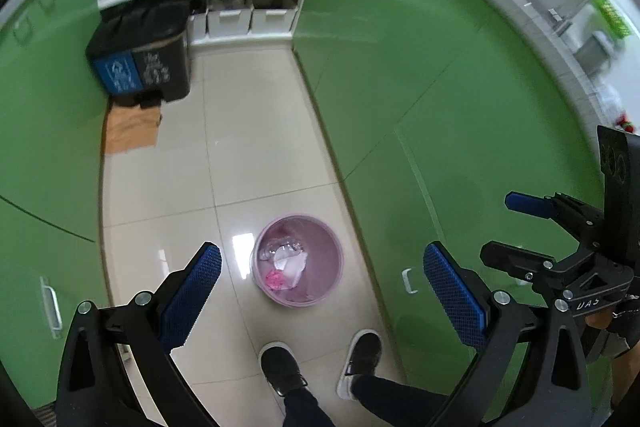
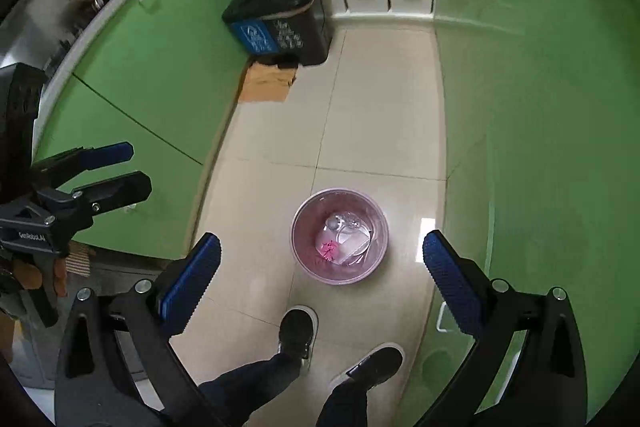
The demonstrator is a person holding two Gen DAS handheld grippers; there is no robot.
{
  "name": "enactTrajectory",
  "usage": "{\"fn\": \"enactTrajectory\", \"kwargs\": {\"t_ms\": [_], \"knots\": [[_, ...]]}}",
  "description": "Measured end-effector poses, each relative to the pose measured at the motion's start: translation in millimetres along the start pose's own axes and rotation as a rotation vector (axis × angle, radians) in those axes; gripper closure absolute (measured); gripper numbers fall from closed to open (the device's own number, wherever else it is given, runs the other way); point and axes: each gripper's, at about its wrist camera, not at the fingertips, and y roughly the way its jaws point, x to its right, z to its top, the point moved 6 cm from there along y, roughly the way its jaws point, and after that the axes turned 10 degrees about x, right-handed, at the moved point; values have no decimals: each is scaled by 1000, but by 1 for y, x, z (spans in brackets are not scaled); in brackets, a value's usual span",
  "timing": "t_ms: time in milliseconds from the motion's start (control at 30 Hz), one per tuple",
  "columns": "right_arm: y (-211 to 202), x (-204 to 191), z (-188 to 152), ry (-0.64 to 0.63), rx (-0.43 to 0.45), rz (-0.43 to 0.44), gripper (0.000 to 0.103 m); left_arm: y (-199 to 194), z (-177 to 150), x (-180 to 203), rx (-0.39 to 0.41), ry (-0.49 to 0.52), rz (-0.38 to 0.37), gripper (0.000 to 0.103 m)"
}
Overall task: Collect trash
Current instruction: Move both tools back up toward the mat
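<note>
On glossy floor tiles [image 2: 360, 99]: round pink plastic bin [image 2: 340, 269], crumpled trash [image 2: 344, 239] inside.

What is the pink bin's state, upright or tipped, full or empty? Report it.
Upright and partly filled. The pink bin stands on the floor, round mouth up, with clear plastic, white paper and a pink scrap at its bottom.

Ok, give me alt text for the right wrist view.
A pink wastebasket holding clear plastic and pink scraps stands on the beige tile floor, seen from above between the open right claw, with the person's black shoes below and green cabinets on both sides.
</note>
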Motion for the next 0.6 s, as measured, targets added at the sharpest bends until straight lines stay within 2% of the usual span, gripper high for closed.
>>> {"fn": "enactTrajectory", "kwargs": {"t_ms": [200,333,500,600], "knots": [[-113,4,33,52,60,-31,3,-77,49,62,24,68,-37,6],[-180,17,48,87,125,-74,3,-113,78,107,43,139,-74,6],[-250,53,48,174,204,-161,3,-133,104,167,63,235,-144,6],[-286,86,33,239,246,-229,3,-133,116,208,70,311,-190,6]]}}
